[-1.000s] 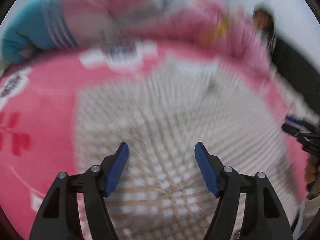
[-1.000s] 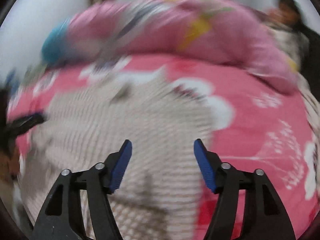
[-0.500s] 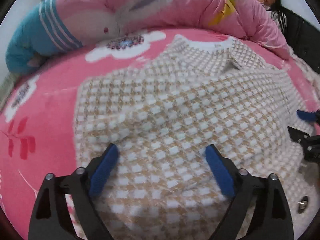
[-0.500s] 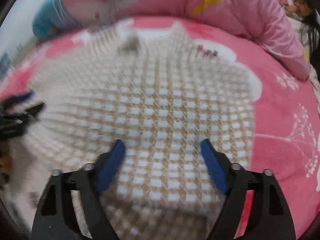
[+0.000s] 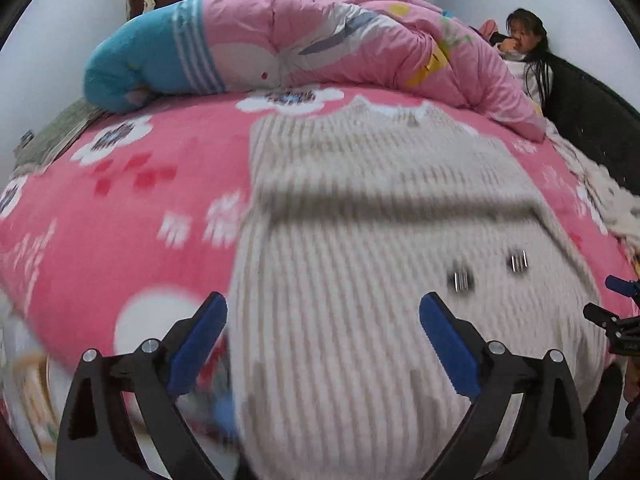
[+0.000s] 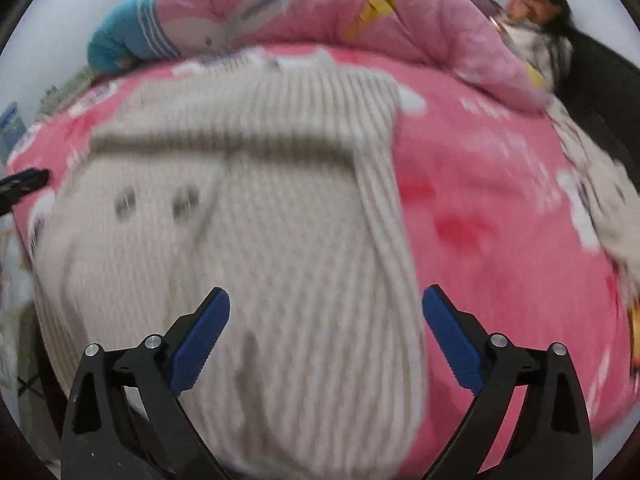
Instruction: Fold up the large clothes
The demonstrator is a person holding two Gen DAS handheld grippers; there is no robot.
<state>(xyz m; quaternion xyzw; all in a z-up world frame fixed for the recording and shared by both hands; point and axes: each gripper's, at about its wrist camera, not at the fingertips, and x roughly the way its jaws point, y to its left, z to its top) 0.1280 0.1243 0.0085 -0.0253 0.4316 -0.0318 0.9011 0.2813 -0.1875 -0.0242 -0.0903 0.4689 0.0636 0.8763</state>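
Sweater point(image 5: 360, 280) lies part-folded on the pink bed point(image 5: 132, 208); the left gripper point(image 5: 322, 322) and right gripper point(image 6: 326, 314), jaws opening, hold nothing. Best grip both near corners evenly.

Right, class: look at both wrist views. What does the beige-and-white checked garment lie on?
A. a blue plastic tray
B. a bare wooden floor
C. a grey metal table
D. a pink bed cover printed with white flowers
D: the beige-and-white checked garment lies folded over on the pink bed cover printed with white flowers, whose pink shows on both sides of it in the two wrist views.
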